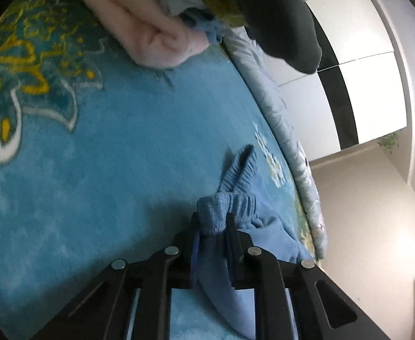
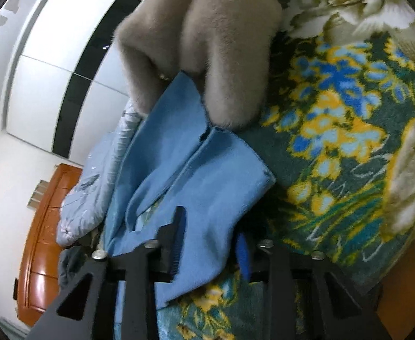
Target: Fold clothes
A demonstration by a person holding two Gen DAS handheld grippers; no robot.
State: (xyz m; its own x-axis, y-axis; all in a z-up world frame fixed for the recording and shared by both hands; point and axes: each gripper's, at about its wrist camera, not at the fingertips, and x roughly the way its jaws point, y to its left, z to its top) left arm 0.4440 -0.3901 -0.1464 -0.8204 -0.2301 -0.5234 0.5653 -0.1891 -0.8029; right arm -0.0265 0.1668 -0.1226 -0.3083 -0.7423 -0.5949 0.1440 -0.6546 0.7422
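Both tongs have hold of the same blue garment (image 2: 207, 170), which lies near the blanket's (image 1: 94, 170) edge, beside the pale quilt (image 1: 281, 130) that runs along it. The left gripper (image 1: 213, 223) is pinched narrow on the ribbed waistband (image 1: 235, 198), with a thick wad of it bunched between the fingers. The right gripper (image 2: 210, 232) has smooth blue cloth lying between its fingers; it looks clamped, though the jaws stand wider than the left's and I can't be sure how firmly they bite.

The far end of the garment runs under a grey fleece piece (image 2: 201, 42), touching it. That is the snag, I'd say: if the fold is pulled over now, the fleece will drag or the blue cloth will skew.

To do this step well, I'd lift both ends level and together, draw the cloth taut enough to free it from the fleece, then lay it flat on the open blanket before doubling it. The wad in the left grip wants care, since it may leave a lump at the fold. The pink pile (image 1: 150, 36) at the far edge sits well apart and shouldn't interfere.
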